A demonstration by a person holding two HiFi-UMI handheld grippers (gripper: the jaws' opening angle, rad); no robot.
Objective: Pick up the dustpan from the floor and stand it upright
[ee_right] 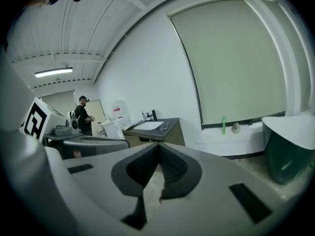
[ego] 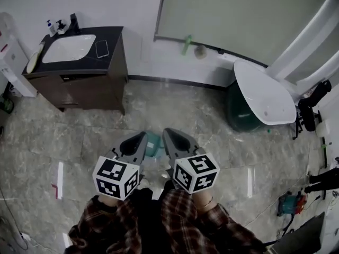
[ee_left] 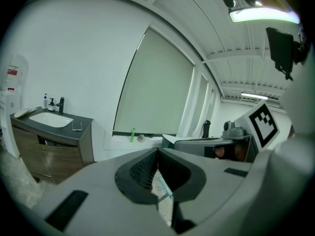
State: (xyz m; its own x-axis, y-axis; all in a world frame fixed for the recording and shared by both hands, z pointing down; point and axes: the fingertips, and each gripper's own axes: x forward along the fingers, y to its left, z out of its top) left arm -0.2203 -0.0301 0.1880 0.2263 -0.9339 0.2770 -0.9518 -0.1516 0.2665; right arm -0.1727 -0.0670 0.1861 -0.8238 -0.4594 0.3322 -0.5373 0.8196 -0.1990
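Observation:
Both grippers are held up side by side in front of my chest, pointing forward. My left gripper [ego: 143, 135] has its jaws shut tip to tip with nothing gripped [ee_left: 157, 150]. My right gripper [ego: 167, 131] is shut as well, and nothing sits between its pads [ee_right: 158, 145]. On the floor below, a teal thing [ego: 152, 143] shows in the gap between the two grippers; it looks like the dustpan and is mostly hidden. Neither gripper touches it. Through the left jaws' gap a thin teal edge [ee_left: 165, 188] shows over the marble floor.
A dark vanity cabinet [ego: 95, 86] with a white sink [ego: 69, 47] and a phone [ego: 102, 48] stands at the far left. A white-rimmed dark green tub [ego: 262, 91] is at the right. A green bottle [ego: 186, 45] stands on the ledge. Tools and cables [ego: 290, 204] lie at the lower right. A person [ee_right: 83, 116] stands far off.

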